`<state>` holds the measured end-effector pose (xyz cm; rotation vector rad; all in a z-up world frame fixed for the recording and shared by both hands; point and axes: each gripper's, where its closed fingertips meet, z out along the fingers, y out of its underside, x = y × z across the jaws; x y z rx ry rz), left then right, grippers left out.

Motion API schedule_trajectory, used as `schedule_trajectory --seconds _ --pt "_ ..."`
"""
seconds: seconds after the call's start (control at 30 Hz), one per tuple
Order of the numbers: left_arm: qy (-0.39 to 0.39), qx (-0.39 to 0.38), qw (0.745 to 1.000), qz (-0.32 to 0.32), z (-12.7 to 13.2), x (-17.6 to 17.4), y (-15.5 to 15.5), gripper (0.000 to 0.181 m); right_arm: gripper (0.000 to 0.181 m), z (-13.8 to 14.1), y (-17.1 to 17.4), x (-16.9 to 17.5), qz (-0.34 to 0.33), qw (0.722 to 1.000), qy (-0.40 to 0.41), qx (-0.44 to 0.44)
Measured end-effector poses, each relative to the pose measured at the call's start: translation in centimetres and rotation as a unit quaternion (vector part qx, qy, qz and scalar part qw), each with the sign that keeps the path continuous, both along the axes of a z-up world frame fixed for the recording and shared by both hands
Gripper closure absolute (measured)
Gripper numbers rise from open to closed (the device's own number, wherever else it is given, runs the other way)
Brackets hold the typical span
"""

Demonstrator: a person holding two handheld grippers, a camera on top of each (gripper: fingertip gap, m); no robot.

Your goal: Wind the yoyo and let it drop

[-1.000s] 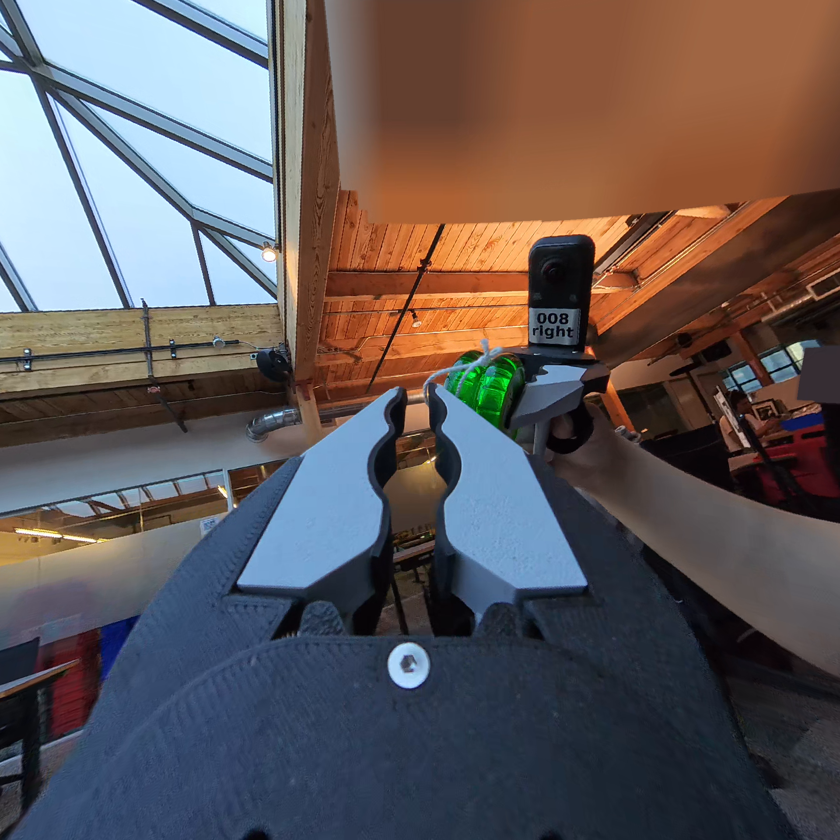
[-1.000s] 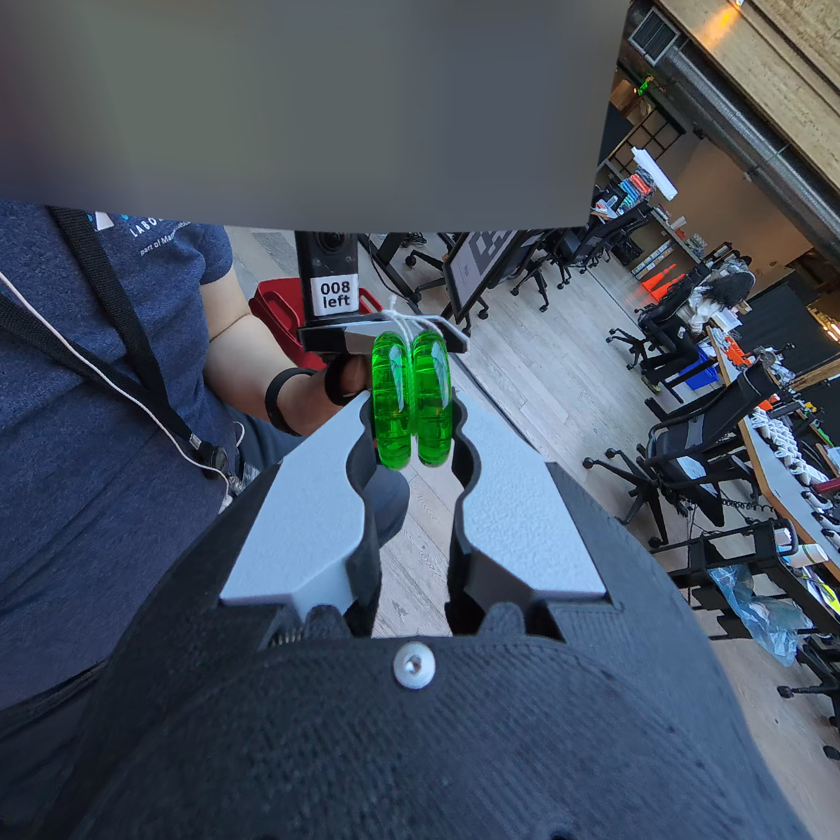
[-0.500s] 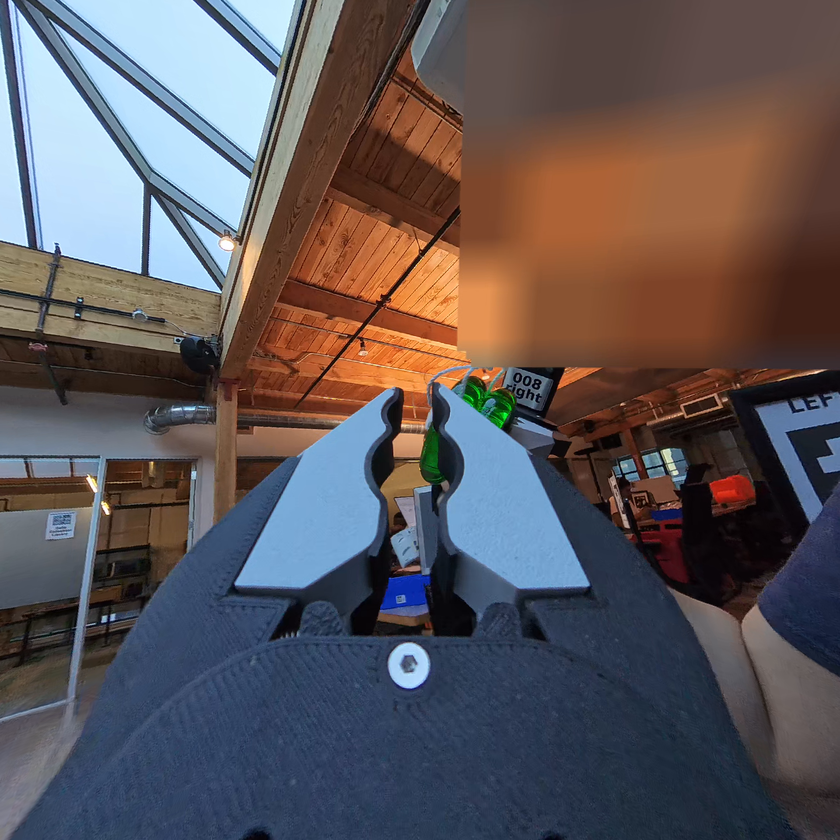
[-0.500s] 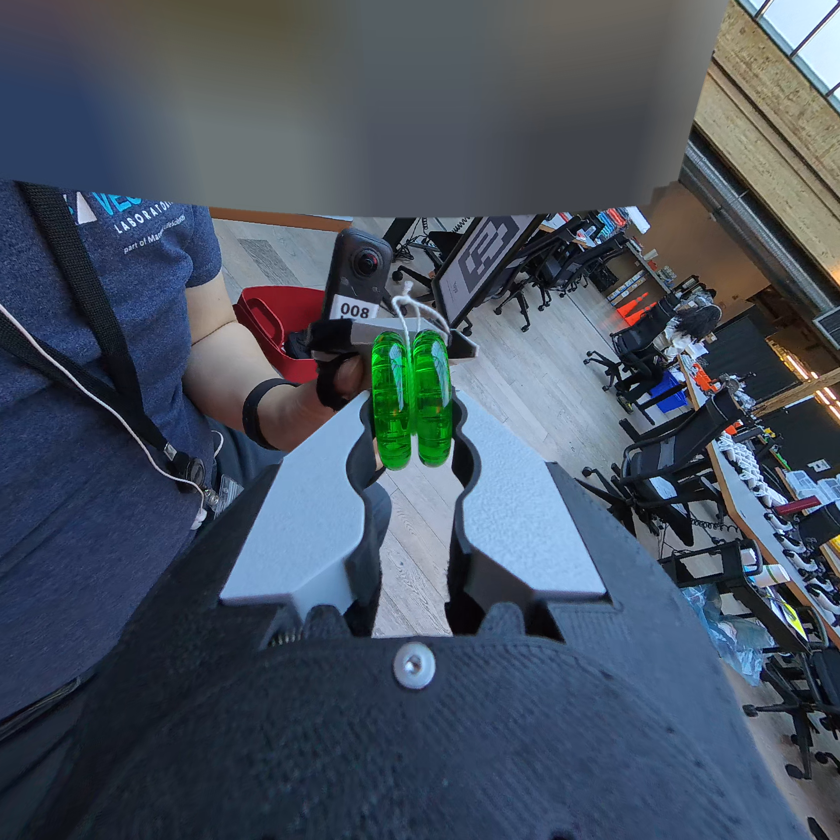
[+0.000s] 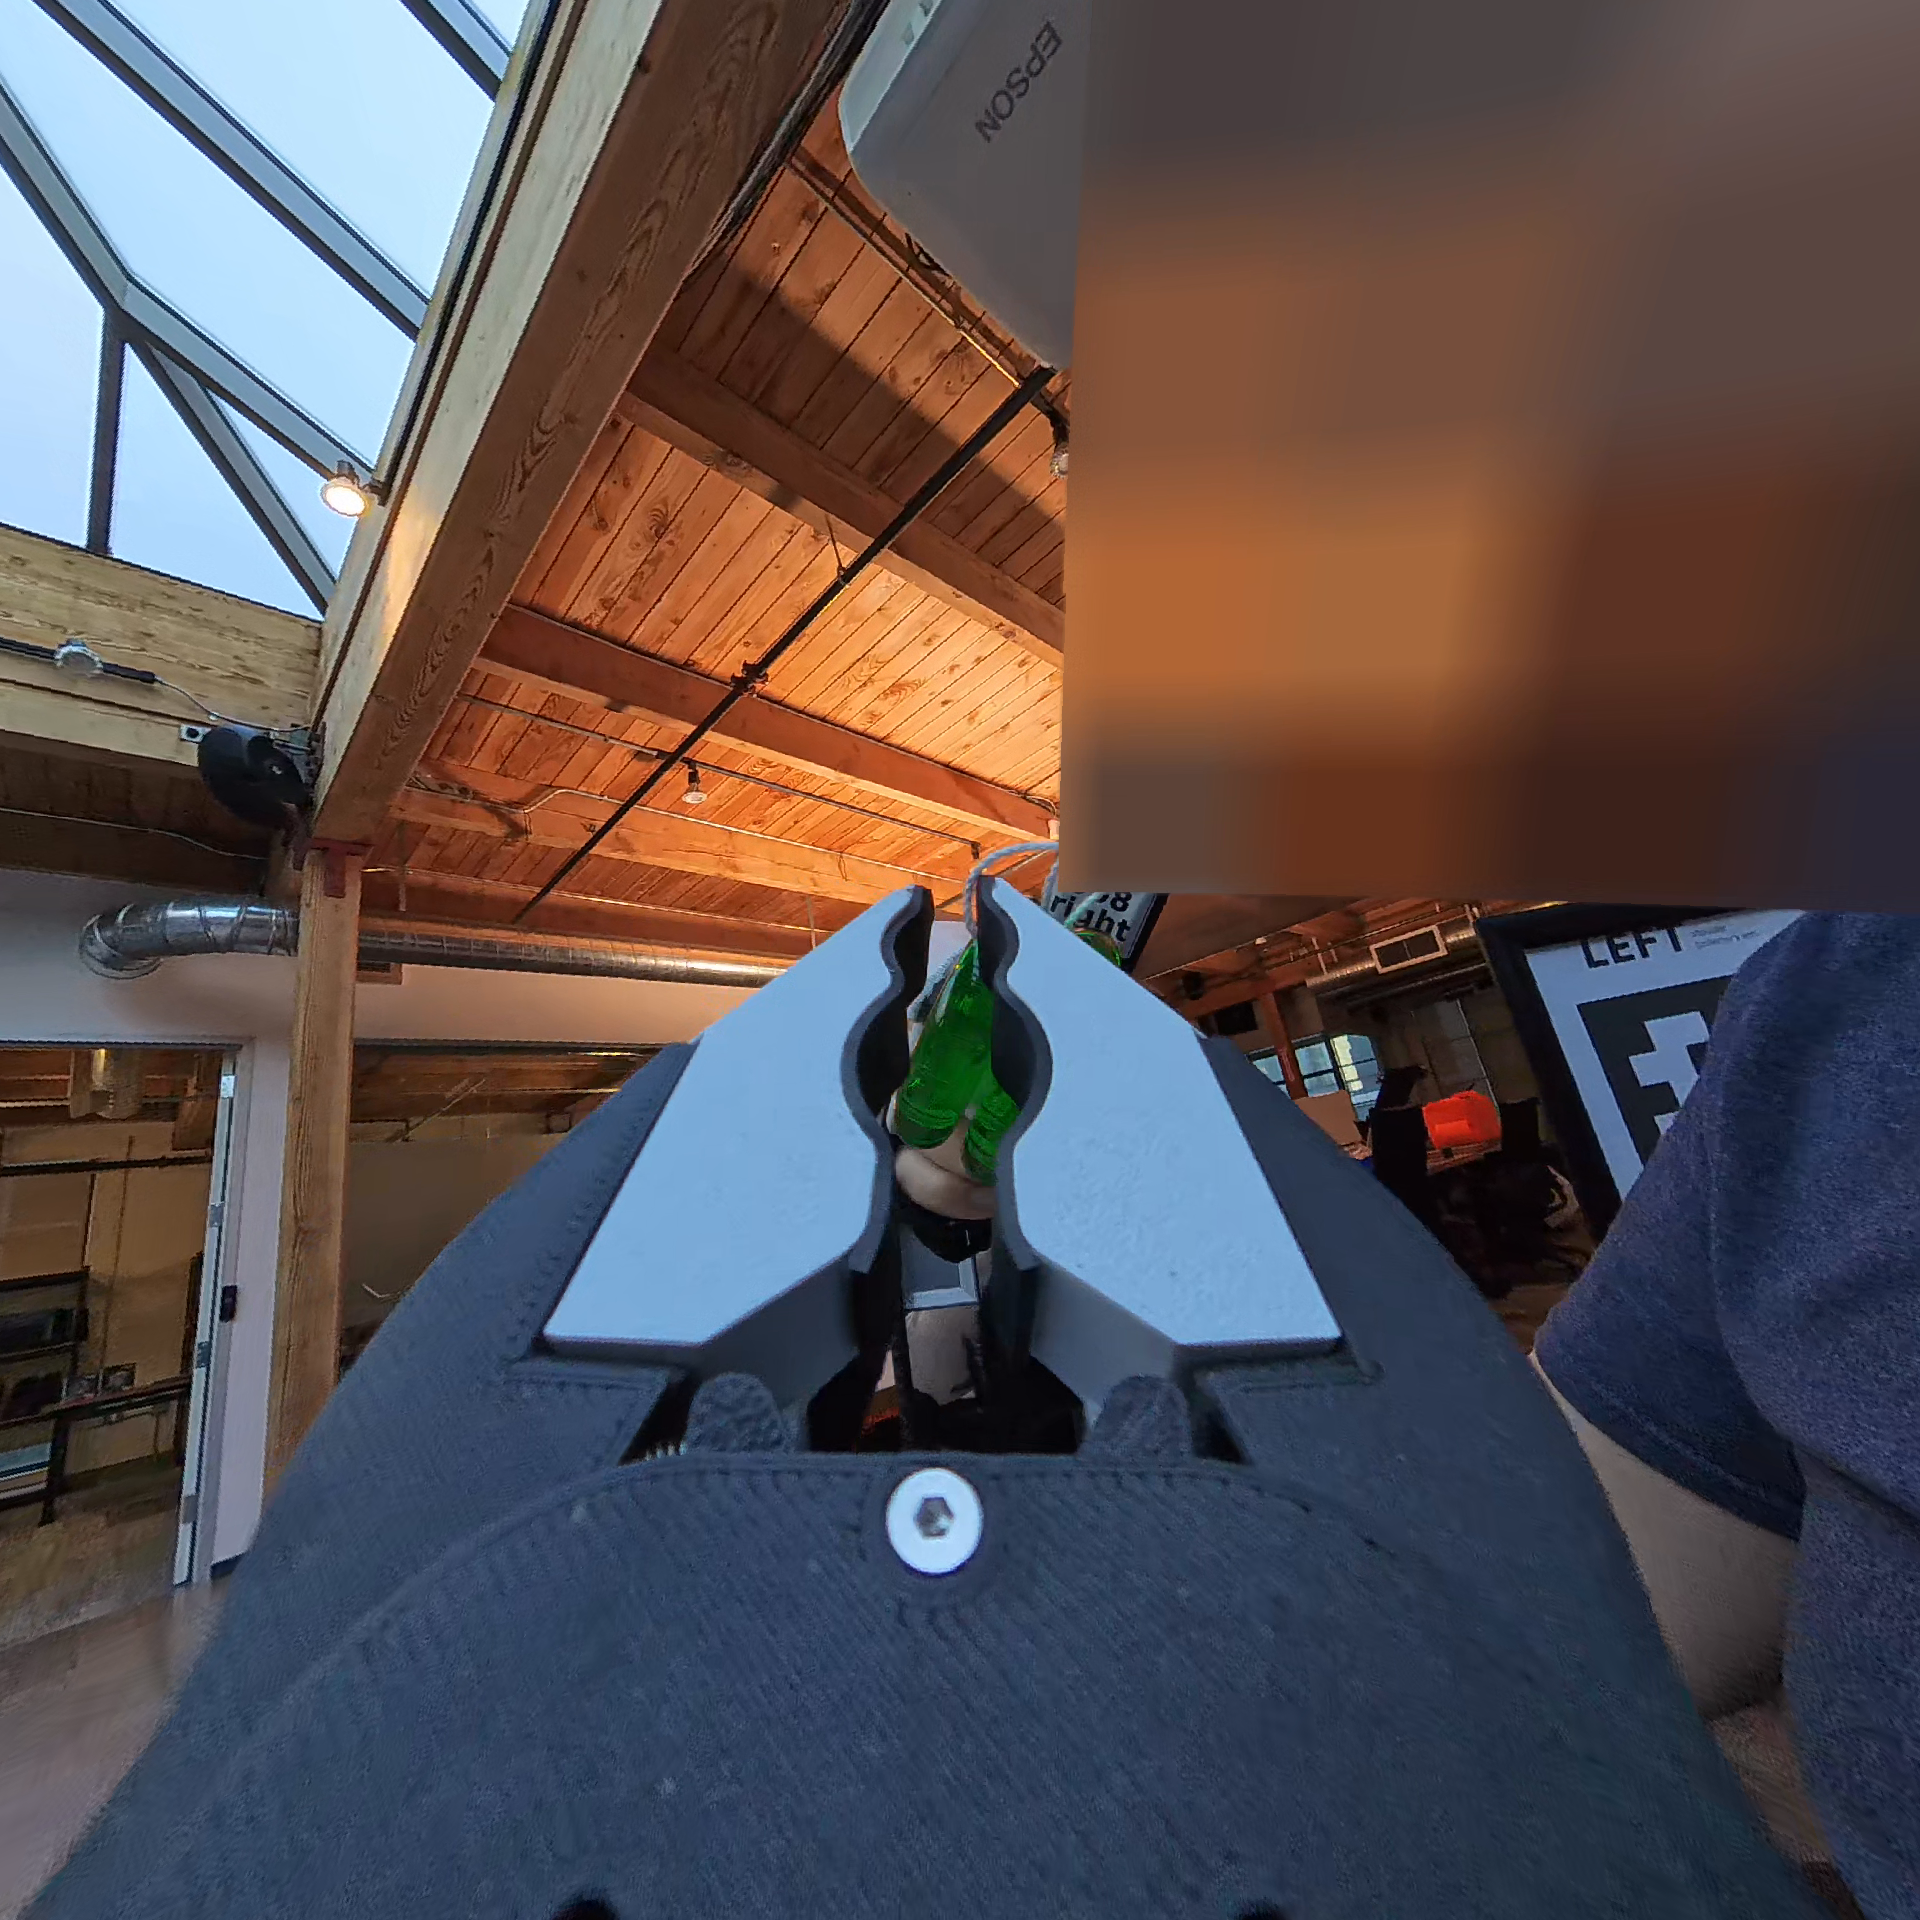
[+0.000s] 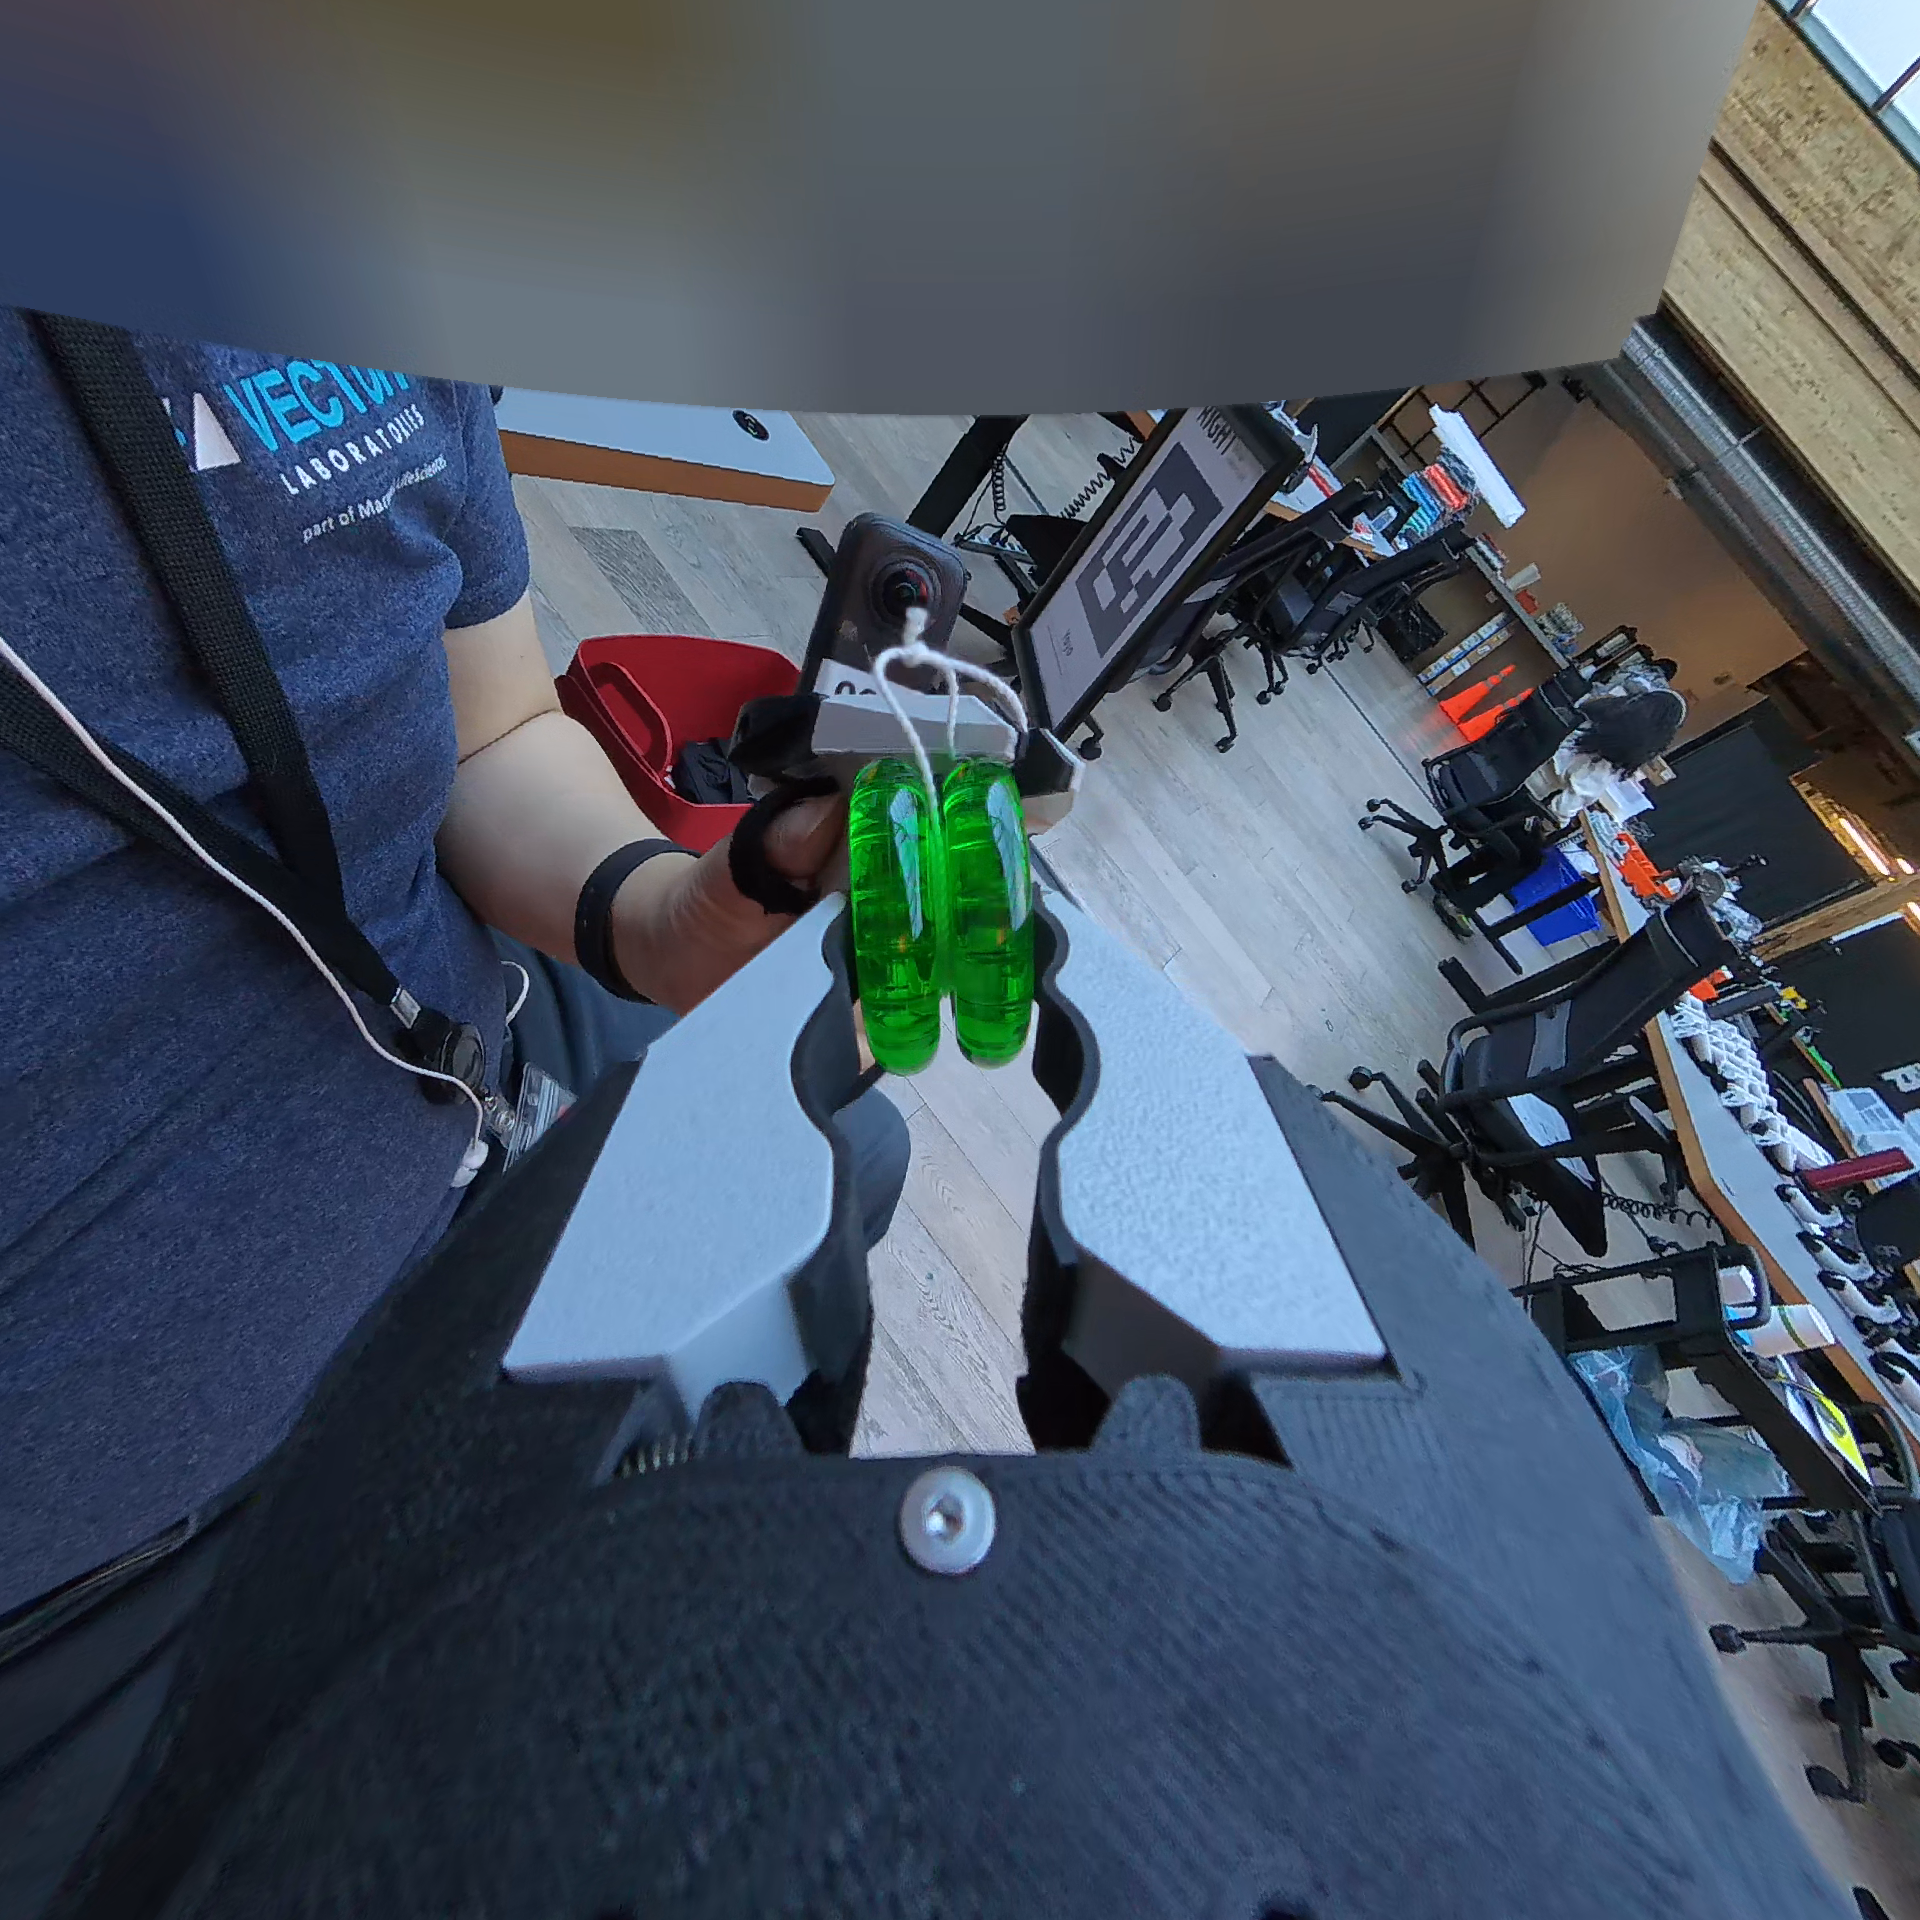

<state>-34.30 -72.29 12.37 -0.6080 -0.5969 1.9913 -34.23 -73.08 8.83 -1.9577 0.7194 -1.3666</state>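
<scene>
- A translucent green yoyo (image 6: 940,914), two rounded halves side by side with a narrow groove between them, sits edge-up between the tips of the right gripper (image 6: 940,935), whose grey fingers (image 6: 717,1153) press on its outer faces.
- A white string (image 6: 940,686) rises from the groove in a knotted loop and crosses the tips of the left gripper (image 6: 914,727), held just beyond the yoyo by a person's hand (image 6: 717,894) with a dark band on the wrist.
- In the left wrist view, the left gripper (image 5: 954,914) has its tips nearly together around the string (image 5: 977,894); the yoyo (image 5: 956,1070) shows green through the gap behind them, held well above the floor, at the person's chest height.
- The person wears a navy T-shirt (image 6: 208,831) with a black lanyard (image 6: 208,623).
- Below lies a pale wood-plank floor (image 6: 1195,894), with a red bin (image 6: 665,717) near the person and rows of black office chairs (image 6: 1538,1049) beside a long desk (image 6: 1756,1174).
- A board with a black-and-white marker (image 6: 1143,561) stands on the floor.
- Overhead, warm-lit timber ceiling planks (image 5: 748,582), a heavy wooden beam (image 5: 499,353), a glass skylight (image 5: 208,208), a silver duct (image 5: 187,930) and a white projector (image 5: 966,156) frame the room.
</scene>
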Motion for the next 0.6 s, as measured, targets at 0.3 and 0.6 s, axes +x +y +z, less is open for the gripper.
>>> schedule_trajectory --seconds 0.3,0.6 --pt "0.006 0.026 0.999 -0.023 0.0 0.2 -0.5 0.179 0.153 -1.0 -0.6 0.0 -0.014 1.000 0.014 0.006" --pt "0.036 0.043 0.998 0.015 0.3 1.8 -1.7 0.178 0.154 -2.8 -1.7 0.6 -0.053 0.997 0.044 -0.020"
